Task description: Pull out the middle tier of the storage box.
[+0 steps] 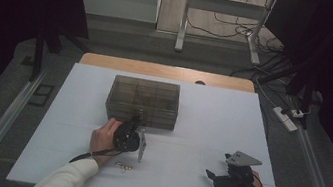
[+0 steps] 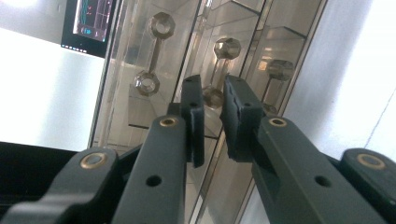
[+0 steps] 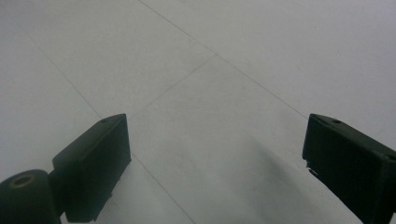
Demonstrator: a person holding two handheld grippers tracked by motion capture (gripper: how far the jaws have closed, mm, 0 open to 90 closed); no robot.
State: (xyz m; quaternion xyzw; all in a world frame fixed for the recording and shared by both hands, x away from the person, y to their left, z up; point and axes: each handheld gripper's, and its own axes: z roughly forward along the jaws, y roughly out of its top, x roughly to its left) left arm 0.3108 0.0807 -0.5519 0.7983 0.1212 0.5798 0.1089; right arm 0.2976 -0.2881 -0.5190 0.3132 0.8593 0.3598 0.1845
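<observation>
A smoky see-through compartment box [image 1: 143, 101] stands lid down at the middle of the white table [image 1: 200, 124]. My left gripper [image 1: 135, 121] is turned on its side, its tips right at the box's front wall. In the left gripper view its jaws [image 2: 212, 112] stand a narrow gap apart with nothing clamped between them. Through the box wall [image 2: 135, 107] I see hex-headed metal parts [image 2: 161, 24] joined by rods. My right gripper [image 1: 212, 175] rests near the front right of the table. Its jaws [image 3: 215, 163] are wide open over the bare surface.
A few small brass pieces [image 1: 123, 165] lie on the table just in front of the left hand. Beyond the table's far wooden edge [image 1: 168, 71] are a metal frame, floor cables and a power strip [image 1: 286, 118]. Rails run along both sides.
</observation>
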